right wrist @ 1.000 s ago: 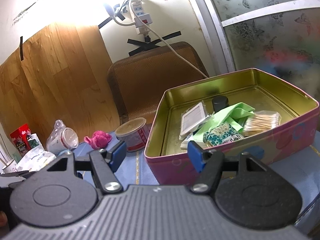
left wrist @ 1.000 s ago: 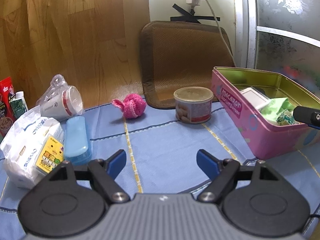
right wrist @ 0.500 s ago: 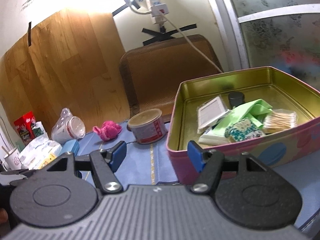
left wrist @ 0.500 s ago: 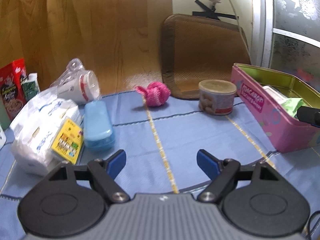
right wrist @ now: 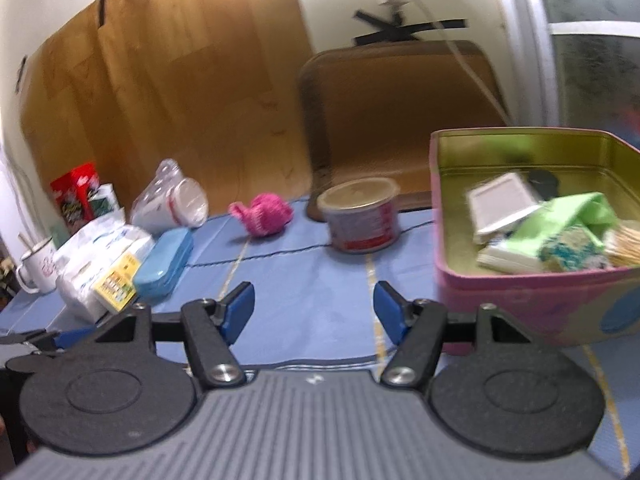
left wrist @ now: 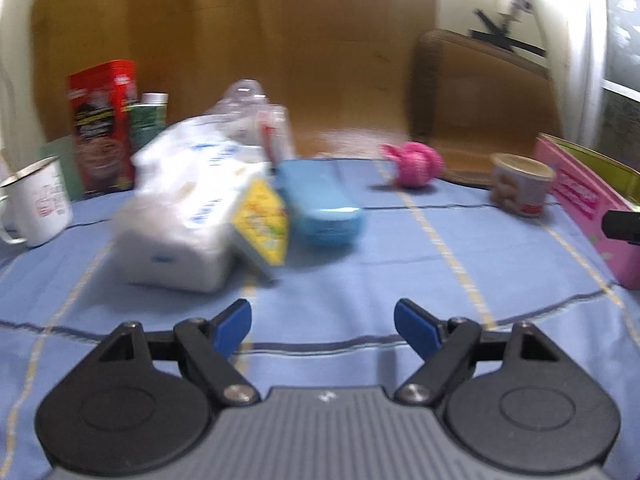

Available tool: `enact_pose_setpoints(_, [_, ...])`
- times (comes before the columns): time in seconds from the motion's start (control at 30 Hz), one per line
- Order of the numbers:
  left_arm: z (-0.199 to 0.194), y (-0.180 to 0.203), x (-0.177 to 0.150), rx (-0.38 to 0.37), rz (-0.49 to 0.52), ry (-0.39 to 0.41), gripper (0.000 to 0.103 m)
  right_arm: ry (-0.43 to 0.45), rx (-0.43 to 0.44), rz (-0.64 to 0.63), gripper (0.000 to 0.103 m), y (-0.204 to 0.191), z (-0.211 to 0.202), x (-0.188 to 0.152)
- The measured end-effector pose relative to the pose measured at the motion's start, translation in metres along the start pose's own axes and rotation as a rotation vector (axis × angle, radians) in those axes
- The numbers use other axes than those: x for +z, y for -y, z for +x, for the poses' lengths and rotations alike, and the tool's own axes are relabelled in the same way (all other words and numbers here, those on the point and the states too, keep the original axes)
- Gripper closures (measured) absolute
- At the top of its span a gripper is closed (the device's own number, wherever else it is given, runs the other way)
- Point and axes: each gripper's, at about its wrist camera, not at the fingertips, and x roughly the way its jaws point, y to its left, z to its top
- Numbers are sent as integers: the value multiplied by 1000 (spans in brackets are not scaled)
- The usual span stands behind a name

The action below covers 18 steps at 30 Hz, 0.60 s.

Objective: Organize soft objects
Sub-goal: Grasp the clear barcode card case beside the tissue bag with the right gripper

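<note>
A white tissue pack [left wrist: 184, 212] with a yellow label lies on the blue cloth, a little ahead and left of my open, empty left gripper [left wrist: 322, 326]; it also shows in the right wrist view [right wrist: 102, 266]. A pink knitted toy [left wrist: 416, 162] lies farther back, also in the right wrist view [right wrist: 264, 214]. The pink tin [right wrist: 520, 312] holds a green cloth [right wrist: 560, 220], cotton swabs and small packs. My right gripper [right wrist: 314, 314] is open and empty, left of the tin.
A blue case [left wrist: 320, 208], a bagged paper cup [right wrist: 176, 202], a round can [right wrist: 362, 216], a white mug [left wrist: 38, 204] and a red box [left wrist: 102, 120] stand on the cloth. A brown tray [right wrist: 400, 120] leans on the back wall.
Both grippers have swung left. The tissue pack has come toward the middle of the left wrist view, and the tin has slid to the right edge. Both stay open.
</note>
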Motion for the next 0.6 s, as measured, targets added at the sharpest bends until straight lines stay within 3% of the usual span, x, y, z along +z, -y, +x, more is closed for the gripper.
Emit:
enact_pose_setpoints(0.17, [-6, -42, -6, 96, -86, 34, 21, -48, 135, -98, 37, -39, 21, 12])
enact_pose_setpoints(0.3, [-20, -82, -15, 85, -261, 85, 21, -74, 258, -262, 41, -94, 43, 15])
enact_pose_setpoints(0.47, [-36, -118, -26, 74, -466, 196, 21, -47, 278, -596, 46, -162, 81, -11])
enact_pose_setpoints(0.6, [-39, -122, -26, 85, -491, 227, 21, -80, 293, -646, 51, -186, 111, -21])
